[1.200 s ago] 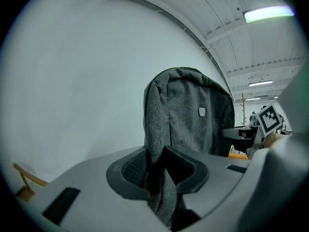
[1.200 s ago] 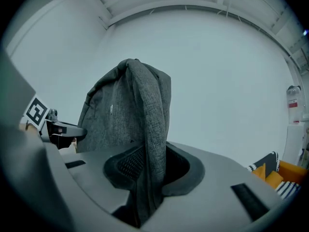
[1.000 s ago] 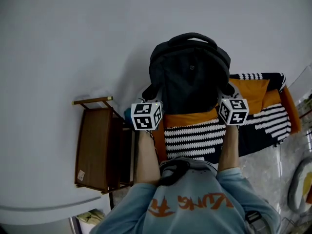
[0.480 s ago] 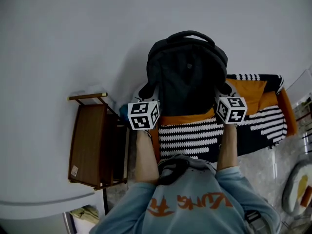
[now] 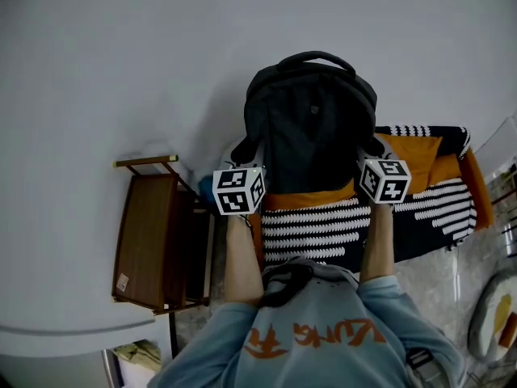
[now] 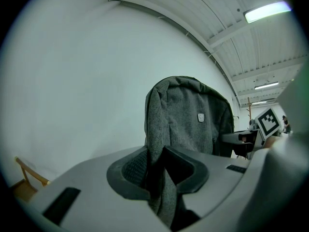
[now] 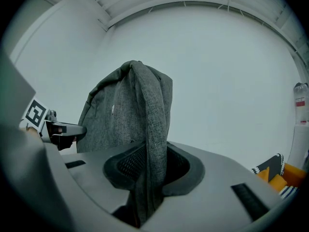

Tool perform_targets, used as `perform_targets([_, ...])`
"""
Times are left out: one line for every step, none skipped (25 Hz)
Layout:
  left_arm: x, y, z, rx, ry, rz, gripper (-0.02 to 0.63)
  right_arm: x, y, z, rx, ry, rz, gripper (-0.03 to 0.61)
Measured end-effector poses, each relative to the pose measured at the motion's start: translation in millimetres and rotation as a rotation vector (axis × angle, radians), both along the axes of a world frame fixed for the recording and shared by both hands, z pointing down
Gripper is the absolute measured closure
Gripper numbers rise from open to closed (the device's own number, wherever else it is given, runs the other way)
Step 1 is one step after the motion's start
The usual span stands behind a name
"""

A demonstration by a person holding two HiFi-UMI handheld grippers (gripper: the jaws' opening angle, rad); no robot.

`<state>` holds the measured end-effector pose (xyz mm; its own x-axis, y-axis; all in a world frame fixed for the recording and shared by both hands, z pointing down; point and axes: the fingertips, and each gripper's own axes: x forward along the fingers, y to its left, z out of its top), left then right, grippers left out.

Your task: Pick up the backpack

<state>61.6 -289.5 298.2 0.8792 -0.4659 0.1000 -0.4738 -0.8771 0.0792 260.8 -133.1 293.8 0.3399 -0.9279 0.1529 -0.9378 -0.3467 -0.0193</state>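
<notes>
Two claws [image 6: 157,178] [image 7: 152,170] — on backpack [image 5: 311,128] side edges

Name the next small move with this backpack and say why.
Probably raise both tools together, level: the left tool and right tool each pinch fabric at a side of the backpack, whose base is close to the striped blanket.

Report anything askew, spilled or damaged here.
Nothing stands out. The backpack is upright and level, with the left gripper and right gripper each shut on a fold of its side fabric. The striped blanket below lies spread out, and the wooden table stands upright.
</notes>
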Motion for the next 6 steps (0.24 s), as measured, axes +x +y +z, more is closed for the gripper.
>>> perform_targets([-7.2, -0.8, 4.4, 0.004, 0.008, 0.000, 0.506, -7.1, -0.7, 4.0, 0.005, 0.005, -0.001, 0.488])
perform_targets([-17.6, -1.4, 10.9, 0.007, 0.018, 0.000, 0.506, -17.5, -1.1, 9.5, 0.009, 0.014, -0.002, 0.488])
perform_targets([-27.4, -1.4, 16.6, 0.009, 0.027, -0.001, 0.506, -27.3, -1.0, 14.0, 0.013, 0.023, -0.003, 0.488])
perform_targets([-34.7, -0.7, 20.2, 0.011, 0.034, -0.002, 0.506, -34.5, -0.4, 16.6, 0.016, 0.029, -0.005, 0.488])
perform_targets([-40.1, 0.5, 22.4, 0.012, 0.038, -0.003, 0.506, -39.8, 0.6, 18.0, 0.017, 0.035, -0.006, 0.488])
perform_targets([-44.7, 1.8, 24.0, 0.012, 0.042, -0.004, 0.506, -44.4, 1.7, 18.9, 0.019, 0.039, -0.008, 0.488])
